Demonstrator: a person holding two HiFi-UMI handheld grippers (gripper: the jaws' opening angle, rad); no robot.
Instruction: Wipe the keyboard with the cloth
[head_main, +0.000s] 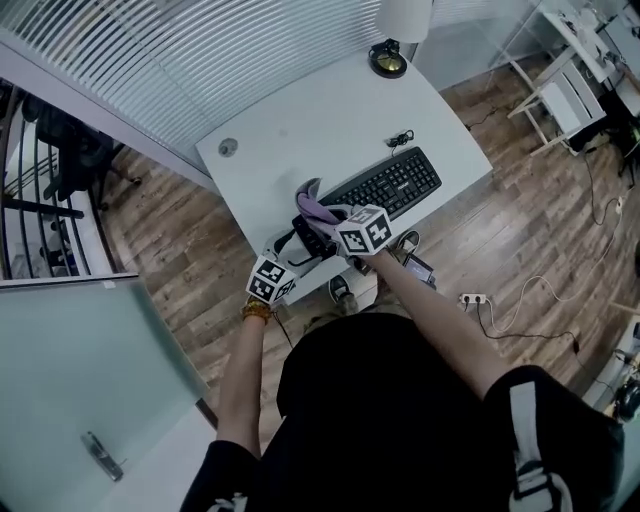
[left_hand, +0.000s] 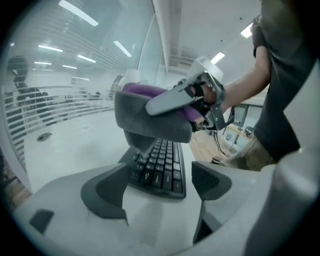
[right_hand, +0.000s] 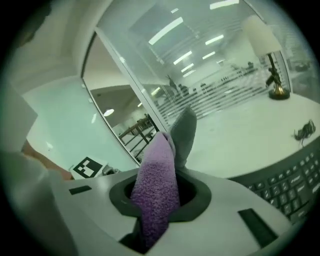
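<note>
Head view: right gripper (head_main: 326, 221) over keyboard (head_main: 392, 184)

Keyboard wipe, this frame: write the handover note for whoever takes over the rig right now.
Right gripper: shut on the purple-and-grey cloth, holding it over one end of the keyboard.
Left gripper: open and empty, jaws pointing at that same end of the keyboard.
Keyboard lies flat on the white desk.
Done: cloth picked up and brought to the keys. Whether it touches them cannot be told.
Left: drag the cloth along the key rows, probably steadying the keyboard with the left gripper.
</note>
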